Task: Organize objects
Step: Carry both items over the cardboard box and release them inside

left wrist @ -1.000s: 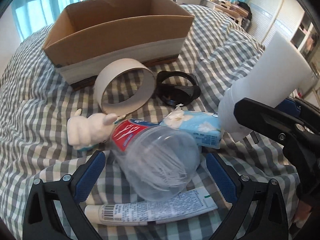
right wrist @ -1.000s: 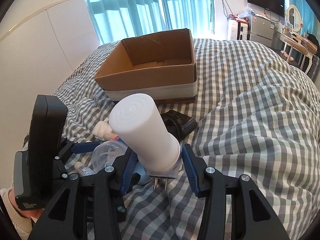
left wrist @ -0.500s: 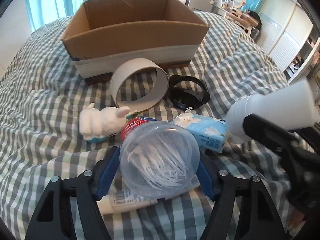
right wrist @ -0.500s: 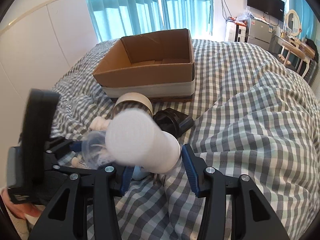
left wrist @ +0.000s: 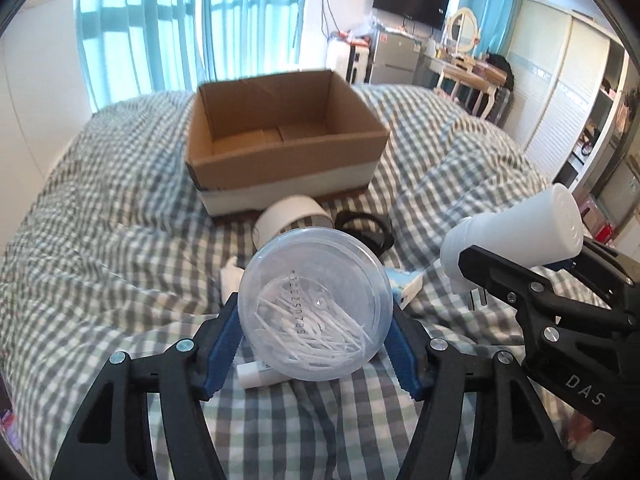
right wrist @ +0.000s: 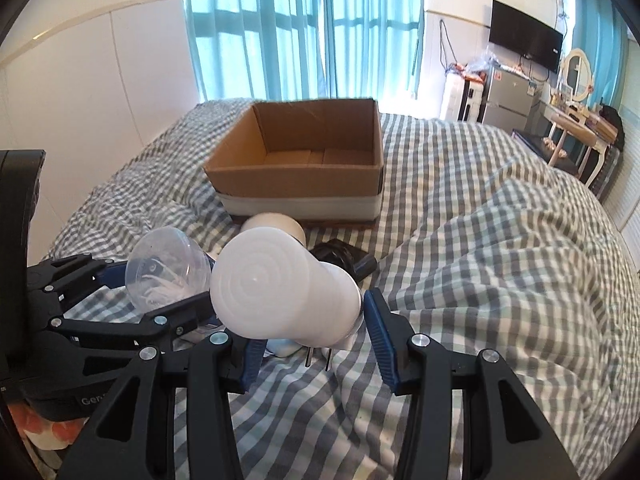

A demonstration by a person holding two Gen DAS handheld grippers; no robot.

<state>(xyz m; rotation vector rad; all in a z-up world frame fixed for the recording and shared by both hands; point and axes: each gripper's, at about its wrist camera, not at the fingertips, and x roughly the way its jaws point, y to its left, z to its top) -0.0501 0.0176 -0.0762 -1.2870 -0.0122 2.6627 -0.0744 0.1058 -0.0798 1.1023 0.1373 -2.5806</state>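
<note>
— How are the jaws of the left gripper (left wrist: 314, 334) set?
— They are seen closing, at about mid width, on a clear round tub of cotton swabs (left wrist: 315, 305) at the lower centre of the left view; the blue pads (left wrist: 224, 336) are pressed against both its sides.

— And the right gripper (right wrist: 310, 330)?
— A white plug-in night light (right wrist: 280, 288) is held between fairly narrow jaws at the lower centre of the right view, its two metal prongs pointed downward.

— What is hidden or hard to make out?
— A tube (left wrist: 258, 372) is largely covered by the tub, and a light blue tissue pack (left wrist: 404, 284) is cut off behind it. A white tape roll (left wrist: 294, 216) and a black object (left wrist: 366, 226), of uncertain kind, are only partly shown.

— How is the box seen?
— An open cardboard box (left wrist: 280, 148) with a white band round its base is set on the checked bedspread (left wrist: 100, 240), at the upper centre of both views, with only bare cardboard shown inside it.
</note>
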